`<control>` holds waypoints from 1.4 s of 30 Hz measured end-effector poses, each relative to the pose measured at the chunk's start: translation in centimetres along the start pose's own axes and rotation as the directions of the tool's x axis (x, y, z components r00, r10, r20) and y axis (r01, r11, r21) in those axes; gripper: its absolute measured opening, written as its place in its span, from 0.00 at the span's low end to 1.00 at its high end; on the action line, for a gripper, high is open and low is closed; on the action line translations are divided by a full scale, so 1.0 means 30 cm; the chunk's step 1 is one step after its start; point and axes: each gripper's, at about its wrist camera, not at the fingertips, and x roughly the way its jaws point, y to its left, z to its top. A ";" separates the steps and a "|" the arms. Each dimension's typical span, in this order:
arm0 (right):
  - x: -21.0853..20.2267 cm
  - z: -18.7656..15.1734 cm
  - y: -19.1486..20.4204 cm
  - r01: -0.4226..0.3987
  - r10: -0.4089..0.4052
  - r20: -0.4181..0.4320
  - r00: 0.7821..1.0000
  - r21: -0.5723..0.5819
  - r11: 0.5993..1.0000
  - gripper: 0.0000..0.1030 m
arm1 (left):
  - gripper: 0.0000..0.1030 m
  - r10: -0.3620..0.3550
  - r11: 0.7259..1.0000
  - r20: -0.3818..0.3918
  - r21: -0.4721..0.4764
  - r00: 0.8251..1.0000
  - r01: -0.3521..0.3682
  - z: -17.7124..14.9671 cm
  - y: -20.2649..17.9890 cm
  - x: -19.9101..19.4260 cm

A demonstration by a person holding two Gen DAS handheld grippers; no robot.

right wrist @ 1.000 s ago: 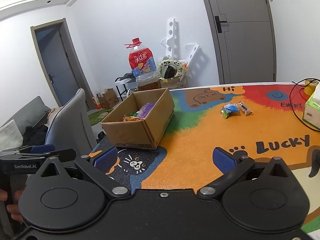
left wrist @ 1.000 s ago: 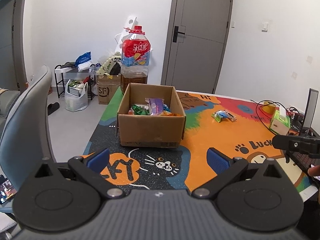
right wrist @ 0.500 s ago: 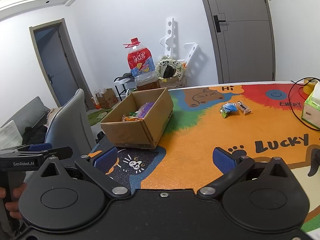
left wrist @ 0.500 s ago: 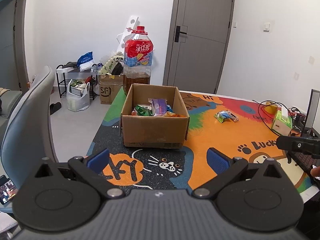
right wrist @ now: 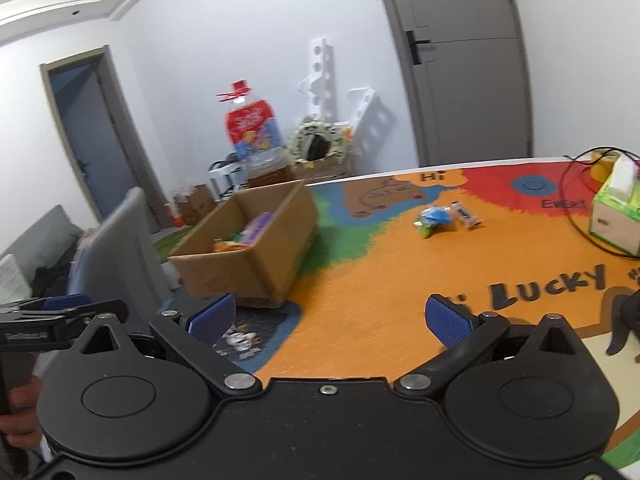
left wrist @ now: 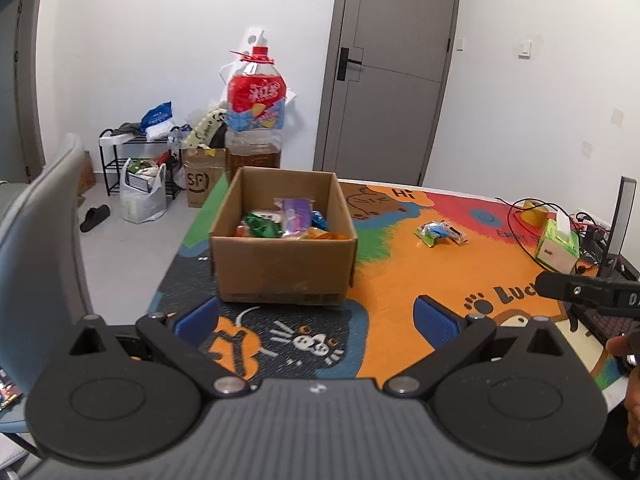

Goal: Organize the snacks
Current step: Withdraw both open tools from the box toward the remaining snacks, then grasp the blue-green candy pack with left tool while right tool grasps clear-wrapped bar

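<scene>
A cardboard box stands on the colourful table mat and holds several snack packets. It also shows in the right wrist view. Two loose snacks, a blue-green packet and a small bar, lie on the orange part of the mat, right of the box; they also show in the right wrist view, the packet and the bar. My left gripper is open and empty, near the box's front. My right gripper is open and empty above the mat.
A large oil bottle stands behind the box. A tissue box and cables lie at the table's right, with a laptop. A grey chair stands at the left.
My left gripper has moved a little nearer the box. My right gripper has swung towards the right and forward; its view is blurred. Both stay open.
</scene>
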 end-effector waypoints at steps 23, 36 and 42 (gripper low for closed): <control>0.306 0.100 -0.316 0.127 -0.129 0.005 0.992 0.149 0.981 0.77 | 0.93 -0.185 0.978 -0.005 0.098 0.983 0.185 0.172 -0.299 0.453; 0.529 0.164 -0.462 0.139 -0.126 -0.077 0.989 0.195 0.971 0.55 | 0.83 -0.186 0.978 -0.116 0.072 0.976 0.195 0.246 -0.408 0.795; 0.611 0.198 -0.517 0.152 -0.136 -0.094 0.986 0.195 0.969 0.54 | 0.81 -0.176 0.981 -0.135 0.054 0.975 0.185 0.275 -0.449 0.940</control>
